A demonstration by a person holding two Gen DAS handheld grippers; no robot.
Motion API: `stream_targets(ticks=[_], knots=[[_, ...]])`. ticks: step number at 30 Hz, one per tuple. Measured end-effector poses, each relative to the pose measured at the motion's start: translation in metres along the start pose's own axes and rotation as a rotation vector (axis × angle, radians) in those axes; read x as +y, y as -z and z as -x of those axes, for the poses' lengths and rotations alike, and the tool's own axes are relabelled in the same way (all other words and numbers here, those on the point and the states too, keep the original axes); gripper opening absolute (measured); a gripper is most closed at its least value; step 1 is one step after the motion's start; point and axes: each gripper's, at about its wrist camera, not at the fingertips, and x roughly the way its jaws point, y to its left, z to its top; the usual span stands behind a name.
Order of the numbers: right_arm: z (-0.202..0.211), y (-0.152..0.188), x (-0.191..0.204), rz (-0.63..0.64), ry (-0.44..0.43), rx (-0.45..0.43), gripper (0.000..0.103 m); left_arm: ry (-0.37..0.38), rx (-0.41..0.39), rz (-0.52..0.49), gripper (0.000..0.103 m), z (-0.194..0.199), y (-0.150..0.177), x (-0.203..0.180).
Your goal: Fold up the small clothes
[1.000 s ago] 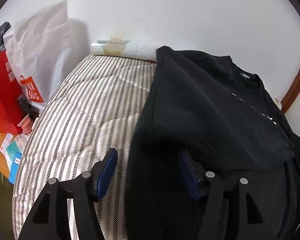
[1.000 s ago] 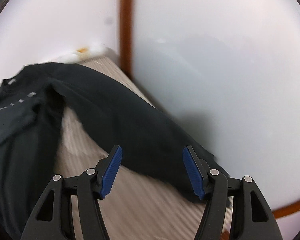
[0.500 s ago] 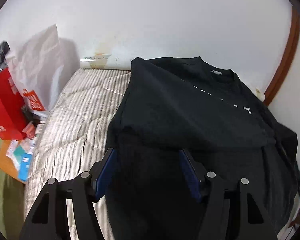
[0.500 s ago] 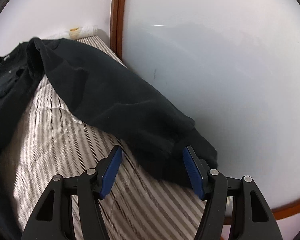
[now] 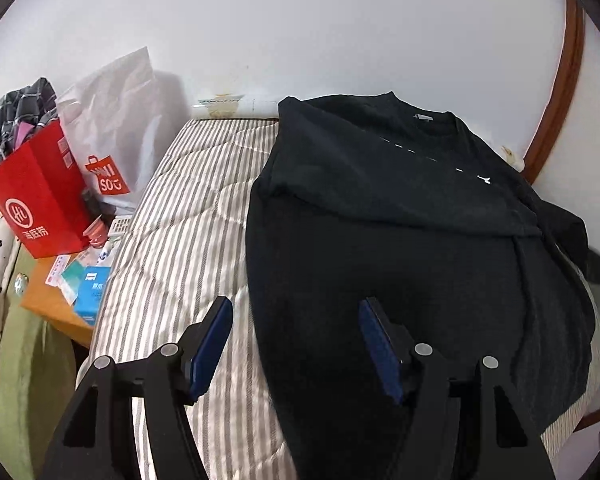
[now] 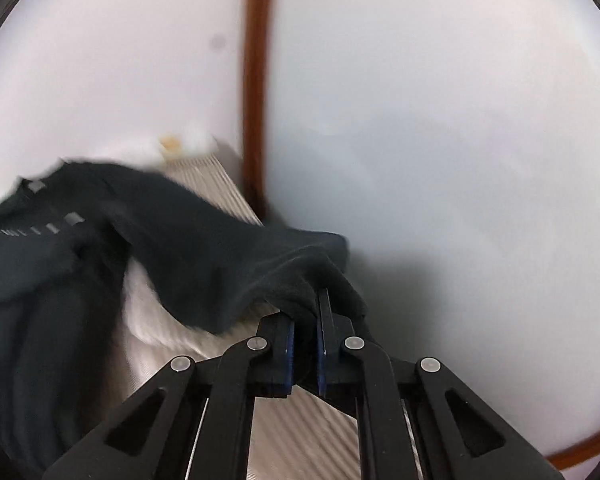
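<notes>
Pinching the sleeve cuff (image 6: 300, 280) of the black long-sleeved cotton sweatshirt (image 5: 380, 240) on the striped bed (image 5: 172, 240), the right hand-held gripper (image 6: 304, 336) starts its fold; left sleeve already folded across, left hand-held gripper (image 5: 296, 344) wide

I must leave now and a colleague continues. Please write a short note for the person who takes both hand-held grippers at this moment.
Right hand-held gripper: shut on the cuff end of the sleeve of the black sweatshirt, lifted off the striped mattress.
Left hand-held gripper: open, holding nothing, over the sweatshirt's lower left edge.
Done: the sweatshirt's left side appears already folded in.
Left: probably lay the right sleeve across the body, then fold the body up.
</notes>
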Motion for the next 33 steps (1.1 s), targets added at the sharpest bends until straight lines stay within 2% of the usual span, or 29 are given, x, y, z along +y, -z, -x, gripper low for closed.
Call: stream_targets(ticks=[2,6,11,18,22,26,30,33], knots=[[0.018,-0.027,0.034,0.030,-0.041,-0.068,0.008,0.014,0.002,0.007,0.063,0.003,0.007,0.003],[0.039,-0.061,0.099,0.067,-0.160,-0.130,0.008,0.045,0.022,0.024,0.063,-0.001,0.017,0.010],[0.058,-0.087,0.186,0.125,-0.293,-0.186,0.008,0.041,0.045,0.037,0.063,-0.009,0.024,0.024],[0.086,-0.086,0.294,0.207,-0.456,-0.224,0.008,0.065,0.082,-0.002,0.064,-0.031,0.035,0.025],[0.077,-0.075,0.359,0.294,-0.531,-0.208,0.009,0.051,0.083,-0.010,0.064,-0.037,0.038,0.023],[0.048,-0.057,0.423,0.323,-0.568,-0.137,0.010,0.073,0.080,0.021,0.064,-0.037,0.037,0.029],[0.017,-0.034,0.461,0.363,-0.546,-0.041,0.011,0.073,0.086,0.032,0.064,-0.033,0.038,0.034],[-0.002,-0.021,0.471,0.387,-0.519,0.017,0.017,0.062,0.081,0.025,0.064,-0.028,0.041,0.037]])
